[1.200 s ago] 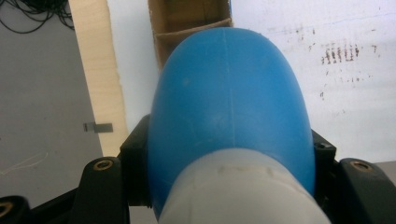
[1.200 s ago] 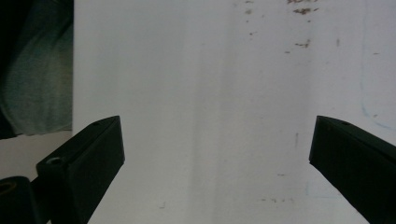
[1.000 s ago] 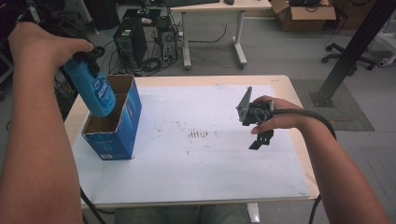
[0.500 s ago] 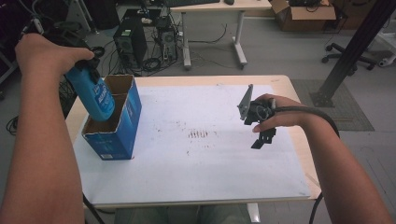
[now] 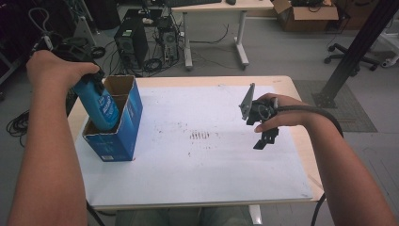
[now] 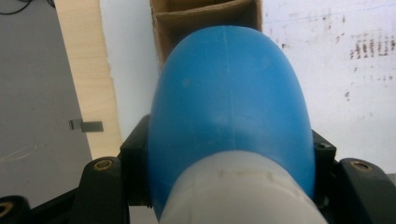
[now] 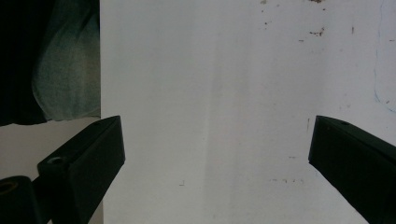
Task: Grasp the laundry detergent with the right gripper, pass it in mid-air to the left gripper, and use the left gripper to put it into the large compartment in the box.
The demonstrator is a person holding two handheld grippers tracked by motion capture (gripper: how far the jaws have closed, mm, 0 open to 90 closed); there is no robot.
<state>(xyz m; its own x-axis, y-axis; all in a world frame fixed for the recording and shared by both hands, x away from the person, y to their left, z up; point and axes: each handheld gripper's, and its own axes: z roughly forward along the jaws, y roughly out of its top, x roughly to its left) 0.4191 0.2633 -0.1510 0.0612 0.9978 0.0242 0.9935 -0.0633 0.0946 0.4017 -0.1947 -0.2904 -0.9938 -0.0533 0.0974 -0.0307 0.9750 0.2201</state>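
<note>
A blue bottle (image 5: 102,107) with a white neck (image 6: 233,191) hangs base down, its lower part inside the nearer compartment of a blue cardboard box (image 5: 123,136) at the table's left. My left gripper (image 5: 92,84) is shut on the bottle's shoulder, a black jaw on each side of it in the left gripper view (image 6: 229,154). The box's brown inner divider (image 6: 205,16) shows just past the bottle. My right gripper (image 5: 264,140) hovers over the right part of the white sheet, pointing down. It is open, with nothing between its jaws (image 7: 217,149).
A white sheet (image 5: 202,165) with dark smudges (image 5: 200,135) covers most of the wooden table (image 5: 301,141). The box's far compartment (image 5: 118,84) holds nothing. Computer towers (image 5: 127,44), a desk, cables and a black post (image 5: 357,47) stand on the floor beyond.
My left hand has come down, lowering the blue bottle from above the box into its nearer compartment. The right hand and its gripper have stayed where they were.
</note>
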